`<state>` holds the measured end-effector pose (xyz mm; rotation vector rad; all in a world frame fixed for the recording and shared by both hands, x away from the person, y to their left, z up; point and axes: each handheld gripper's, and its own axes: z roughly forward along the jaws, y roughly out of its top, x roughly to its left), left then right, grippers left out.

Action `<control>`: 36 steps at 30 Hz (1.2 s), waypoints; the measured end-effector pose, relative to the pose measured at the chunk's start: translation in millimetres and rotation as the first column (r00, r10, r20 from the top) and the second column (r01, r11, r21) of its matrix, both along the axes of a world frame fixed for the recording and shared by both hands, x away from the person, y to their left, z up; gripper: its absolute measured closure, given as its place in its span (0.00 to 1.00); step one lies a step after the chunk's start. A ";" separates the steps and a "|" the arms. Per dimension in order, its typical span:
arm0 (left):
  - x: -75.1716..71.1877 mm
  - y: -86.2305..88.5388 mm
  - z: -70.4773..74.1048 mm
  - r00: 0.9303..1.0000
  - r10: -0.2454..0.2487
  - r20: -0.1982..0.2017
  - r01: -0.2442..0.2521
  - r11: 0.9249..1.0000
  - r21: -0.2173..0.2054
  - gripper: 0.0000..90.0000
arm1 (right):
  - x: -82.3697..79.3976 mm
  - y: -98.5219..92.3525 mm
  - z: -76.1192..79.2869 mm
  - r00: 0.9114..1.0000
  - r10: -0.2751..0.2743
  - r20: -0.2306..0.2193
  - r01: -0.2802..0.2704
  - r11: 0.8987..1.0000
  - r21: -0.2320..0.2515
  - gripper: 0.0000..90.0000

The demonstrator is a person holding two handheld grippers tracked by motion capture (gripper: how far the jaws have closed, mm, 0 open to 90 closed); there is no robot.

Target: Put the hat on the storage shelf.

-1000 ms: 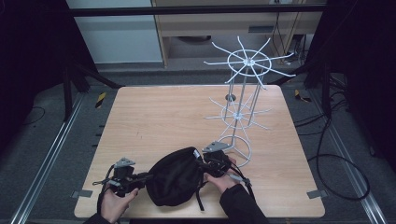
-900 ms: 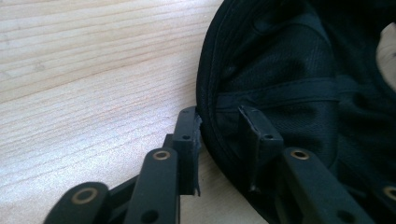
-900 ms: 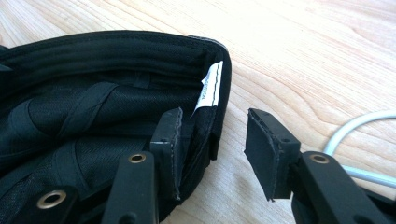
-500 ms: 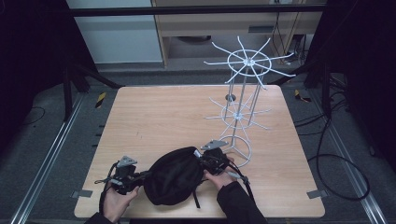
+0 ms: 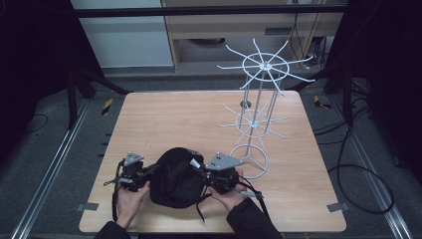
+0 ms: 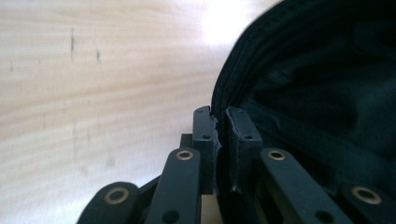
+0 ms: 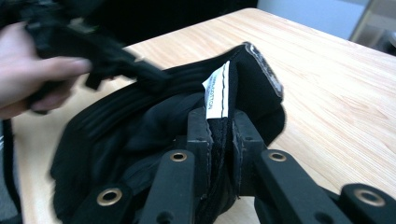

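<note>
A black cap [image 5: 176, 179] hangs between my two grippers near the table's front edge, its opening turned up. My left gripper [image 5: 148, 174] is shut on the cap's left rim; in the left gripper view the jaws [image 6: 220, 122] pinch the stitched edge of the cap [image 6: 317, 84]. My right gripper [image 5: 203, 172] is shut on the right rim beside a white label [image 5: 195, 162]. Its jaws have just been closing, and in the right gripper view they [image 7: 219, 127] clamp the cap's [image 7: 135, 126] band under that label [image 7: 217, 91].
A white wire rack [image 5: 256, 119] with two tiers of spoke arms stands on a ring base right of the right gripper, close to it. The wooden table [image 5: 169, 117] stretches behind the cap. Dark floor, rails and cables surround the table.
Both grippers have closed on the cap's rim. The right gripper has risen a little and lifted its side of the cap, which now sits slightly farther from the front edge.
</note>
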<state>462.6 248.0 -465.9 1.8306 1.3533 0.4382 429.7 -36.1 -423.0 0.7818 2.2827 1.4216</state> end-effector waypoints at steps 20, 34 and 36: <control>2.1 3.7 -1.5 0.999 -0.036 -0.014 0.036 0.999 0.011 0.75 | -19.5 2.9 -42.1 0.997 0.024 -0.071 -0.033 0.991 -0.132 0.90; -25.2 -27.9 27.4 0.988 -0.151 -0.020 0.148 0.985 -0.092 0.59 | -18.9 -1.2 -45.9 0.995 -0.014 -0.094 0.003 0.994 -0.112 0.90; -23.4 -38.0 23.2 0.986 -0.163 -0.032 0.160 0.984 -0.082 0.55 | -19.8 -0.9 -46.2 0.995 -0.009 -0.095 -0.001 0.994 -0.107 0.89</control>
